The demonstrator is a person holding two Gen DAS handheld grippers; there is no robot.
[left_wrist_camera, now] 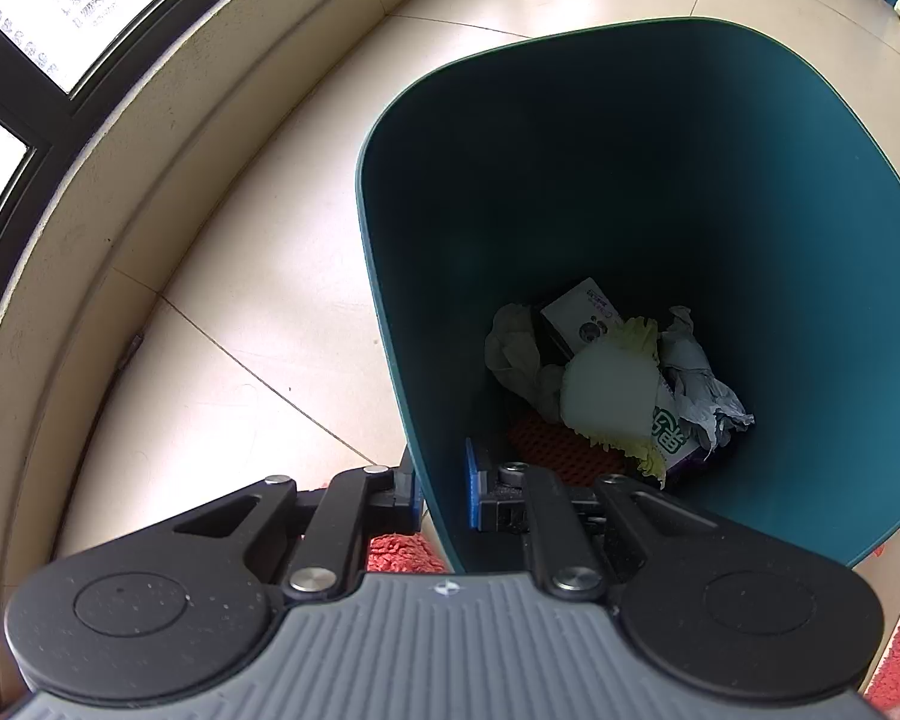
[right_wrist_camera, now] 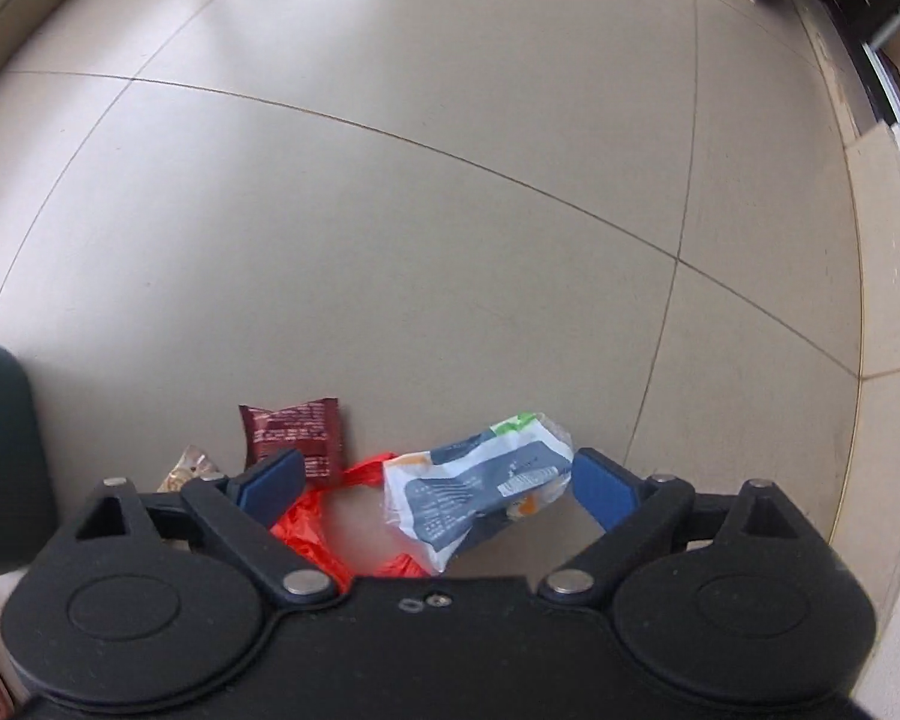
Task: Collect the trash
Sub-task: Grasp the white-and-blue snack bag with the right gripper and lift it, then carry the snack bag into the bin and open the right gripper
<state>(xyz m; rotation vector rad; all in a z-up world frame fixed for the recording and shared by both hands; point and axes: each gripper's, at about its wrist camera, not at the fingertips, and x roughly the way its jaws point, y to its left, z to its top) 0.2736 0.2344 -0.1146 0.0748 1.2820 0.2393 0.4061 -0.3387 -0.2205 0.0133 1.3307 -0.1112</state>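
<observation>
My left gripper (left_wrist_camera: pixel 443 495) is shut on the near rim of a dark teal trash bin (left_wrist_camera: pixel 630 168), one pad outside the wall and one inside. In the bin lie crumpled paper (left_wrist_camera: pixel 699 381), a white roll (left_wrist_camera: pixel 606 393), a small box (left_wrist_camera: pixel 582 312) and other waste. My right gripper (right_wrist_camera: pixel 438 477) is open and low over the tiled floor. A blue and white wrapper (right_wrist_camera: pixel 480 489) lies between its fingers, close to the right one. An orange plastic bag (right_wrist_camera: pixel 312 516) lies under it, a dark red packet (right_wrist_camera: pixel 294 429) just beyond the left finger.
The bin's dark side (right_wrist_camera: pixel 3 450) shows at the left edge of the right wrist view. A small brownish wrapper (right_wrist_camera: pixel 189 468) lies by the left finger. A red mat (left_wrist_camera: pixel 402 552) lies under the bin. A wall plinth and window (left_wrist_camera: pixel 60 138) run along the left.
</observation>
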